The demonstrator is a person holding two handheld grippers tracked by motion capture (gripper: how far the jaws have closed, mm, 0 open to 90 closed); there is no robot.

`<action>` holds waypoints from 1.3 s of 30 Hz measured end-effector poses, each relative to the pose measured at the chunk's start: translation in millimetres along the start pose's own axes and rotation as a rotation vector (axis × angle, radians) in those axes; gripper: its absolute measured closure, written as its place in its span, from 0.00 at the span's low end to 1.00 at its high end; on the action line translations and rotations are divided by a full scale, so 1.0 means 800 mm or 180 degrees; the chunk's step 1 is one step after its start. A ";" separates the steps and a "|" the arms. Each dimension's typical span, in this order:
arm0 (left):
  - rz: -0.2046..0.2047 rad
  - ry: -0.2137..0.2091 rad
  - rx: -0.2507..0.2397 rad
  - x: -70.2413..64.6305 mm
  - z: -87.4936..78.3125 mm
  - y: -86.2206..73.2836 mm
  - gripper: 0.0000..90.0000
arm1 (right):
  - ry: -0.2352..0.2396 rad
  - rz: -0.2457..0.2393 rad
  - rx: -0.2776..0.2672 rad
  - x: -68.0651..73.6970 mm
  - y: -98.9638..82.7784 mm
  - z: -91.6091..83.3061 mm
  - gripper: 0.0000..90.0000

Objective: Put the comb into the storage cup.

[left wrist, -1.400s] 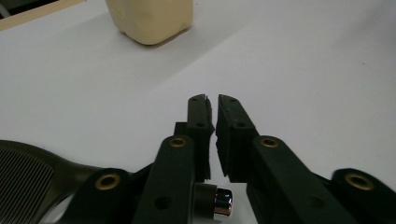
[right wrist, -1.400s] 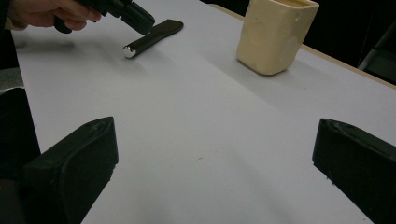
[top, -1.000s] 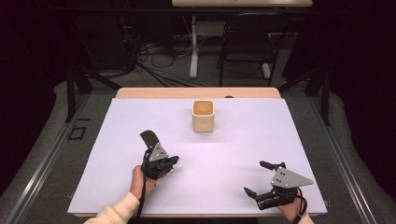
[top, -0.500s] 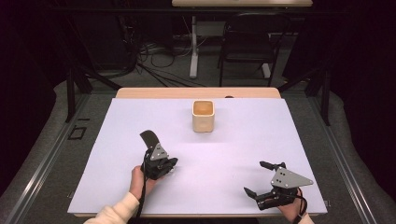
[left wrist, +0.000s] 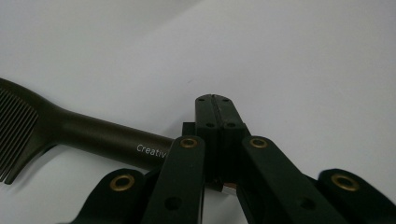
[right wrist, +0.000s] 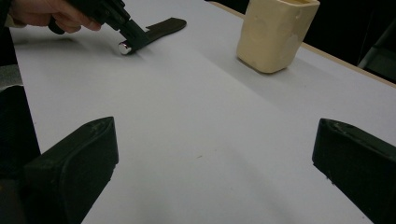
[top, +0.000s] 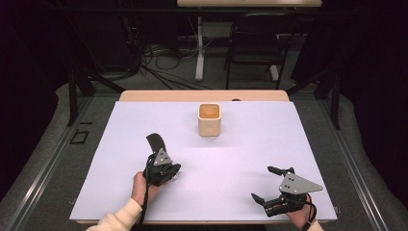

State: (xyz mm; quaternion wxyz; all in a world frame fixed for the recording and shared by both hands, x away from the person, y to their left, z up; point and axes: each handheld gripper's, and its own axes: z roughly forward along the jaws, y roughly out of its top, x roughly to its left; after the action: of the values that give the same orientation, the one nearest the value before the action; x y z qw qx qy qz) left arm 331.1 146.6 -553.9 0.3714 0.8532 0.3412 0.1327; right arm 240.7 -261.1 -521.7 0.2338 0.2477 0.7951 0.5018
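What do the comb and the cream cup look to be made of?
Comb: probably hard plastic, dark with a smooth satin sheen, fine moulded teeth and white printed lettering on the handle. Cup: cream, matte, with slightly uneven, dimpled walls; possibly silicone, soft plastic or unglazed ceramic; the look leaves it open.

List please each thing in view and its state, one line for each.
Left gripper: shut on the comb handle.
Right gripper: open, holding nothing, low over the table.
Comb: lying flat on the table, gripped at its handle.
Cup: upright, open at the top, apart from both grippers.
Table: covered by a white sheet.
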 end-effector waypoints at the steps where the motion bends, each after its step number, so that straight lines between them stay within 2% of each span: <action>1: 0.0001 0.0000 0.0007 0.000 0.000 0.000 1.00 | -0.0003 -0.0007 -0.0001 0.000 0.000 0.000 0.00; 8: -0.0018 -0.0020 0.0054 -0.001 -0.003 -0.004 1.00 | -0.0002 -0.0008 -0.0003 0.000 0.000 0.000 0.00; 12: 0.0013 -0.0021 0.0085 0.001 -0.007 -0.006 1.00 | -0.0003 -0.0008 -0.0004 0.000 0.000 0.000 0.00; 24: -0.0047 -0.0024 0.0114 0.004 -0.017 -0.012 1.00 | -0.0013 -0.0016 -0.0011 0.000 0.000 0.000 0.00; 29: -0.0007 -0.0013 0.0158 0.005 -0.019 -0.013 1.00 | -0.0014 -0.0017 -0.0016 0.000 0.001 0.000 0.00; 39: -0.0045 0.0044 0.0173 0.010 -0.026 -0.018 1.00 | -0.0012 -0.0019 -0.0015 0.000 0.001 0.000 0.00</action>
State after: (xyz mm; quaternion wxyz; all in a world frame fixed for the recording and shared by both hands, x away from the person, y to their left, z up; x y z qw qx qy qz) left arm 320.2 170.5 -550.3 0.3466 0.8596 0.3534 0.1266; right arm 240.7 -261.2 -521.1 0.2374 0.2458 0.7942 0.5025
